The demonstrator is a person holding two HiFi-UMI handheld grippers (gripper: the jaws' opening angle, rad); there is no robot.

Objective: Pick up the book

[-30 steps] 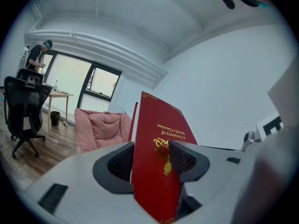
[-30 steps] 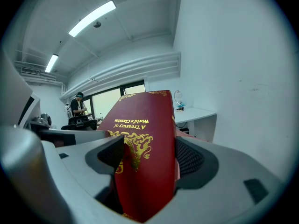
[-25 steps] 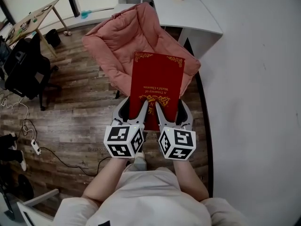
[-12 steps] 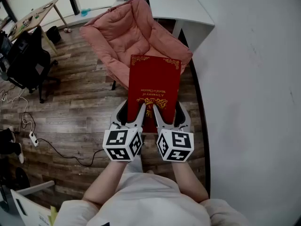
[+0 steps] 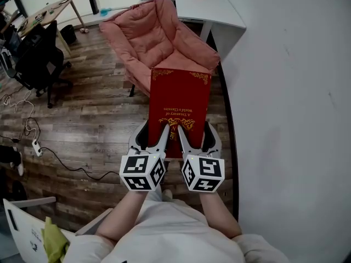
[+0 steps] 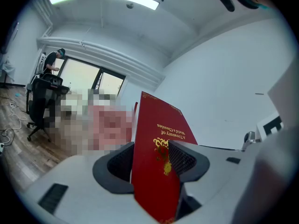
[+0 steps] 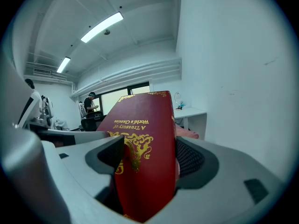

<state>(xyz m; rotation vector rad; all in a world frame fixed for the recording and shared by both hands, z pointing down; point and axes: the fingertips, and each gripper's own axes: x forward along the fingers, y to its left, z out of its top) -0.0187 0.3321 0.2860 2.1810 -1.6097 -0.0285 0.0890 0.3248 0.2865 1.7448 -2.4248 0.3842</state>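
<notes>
At the far left, a black office chair (image 5: 35,59) is standing on the wooden floor (image 5: 88,125), with a white power strip (image 5: 37,146) and its cables lying nearer the person. To its right, a pink cushioned chair (image 5: 151,34) is sitting with its seat facing the camera.

The left gripper (image 5: 152,137) is pinching the near left part of the red book (image 5: 180,106). In the left gripper view, its jaws are closing on the cover from both sides beside the gold emblem. The book is being held off the floor, cover up, with its gold title reading upside down in the head view. Its far edge is overlapping the pink chair's front rim.

The right gripper (image 5: 196,137) is clamping the book's near right part, and the right gripper view shows its jaws pressing both faces of the book.

Further right, a white tabletop (image 5: 211,7) is standing against the white wall (image 5: 290,92).
</notes>
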